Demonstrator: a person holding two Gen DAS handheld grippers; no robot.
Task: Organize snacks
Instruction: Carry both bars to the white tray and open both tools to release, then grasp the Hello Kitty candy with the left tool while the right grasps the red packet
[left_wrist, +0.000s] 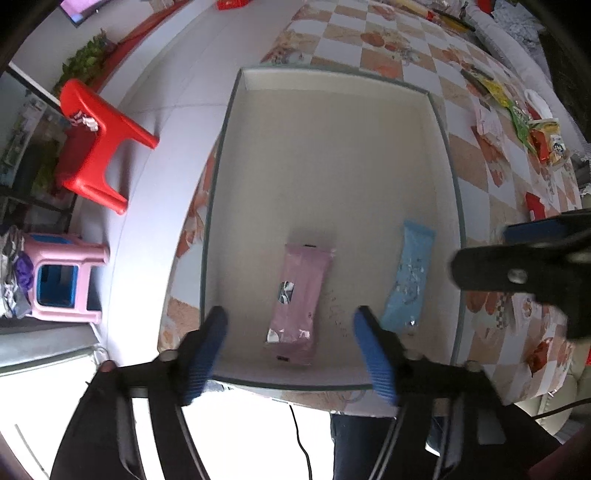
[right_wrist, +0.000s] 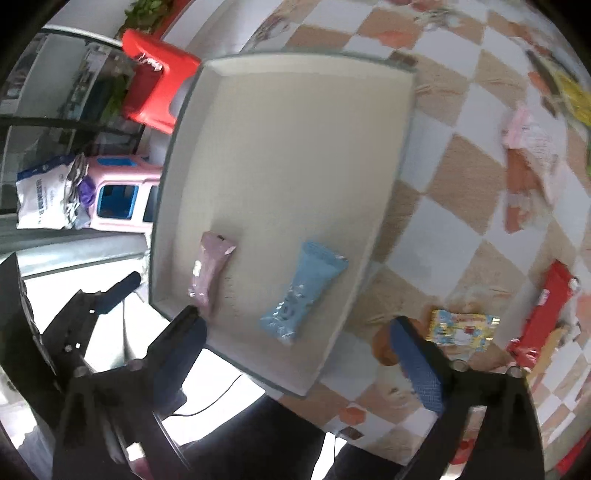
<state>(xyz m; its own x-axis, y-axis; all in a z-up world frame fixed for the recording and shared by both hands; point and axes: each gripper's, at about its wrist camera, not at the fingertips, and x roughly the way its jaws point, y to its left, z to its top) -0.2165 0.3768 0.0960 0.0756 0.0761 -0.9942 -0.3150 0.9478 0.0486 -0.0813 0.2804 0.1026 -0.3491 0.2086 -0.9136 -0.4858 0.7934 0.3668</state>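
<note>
Covering the table, a checkered cloth (left_wrist: 461, 110) bears a tray (left_wrist: 332, 88); both claws gape wide, empty.

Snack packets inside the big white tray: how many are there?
2: a pink packet near the tray's front edge, a blue packet to its right. None looks hidden.
</note>
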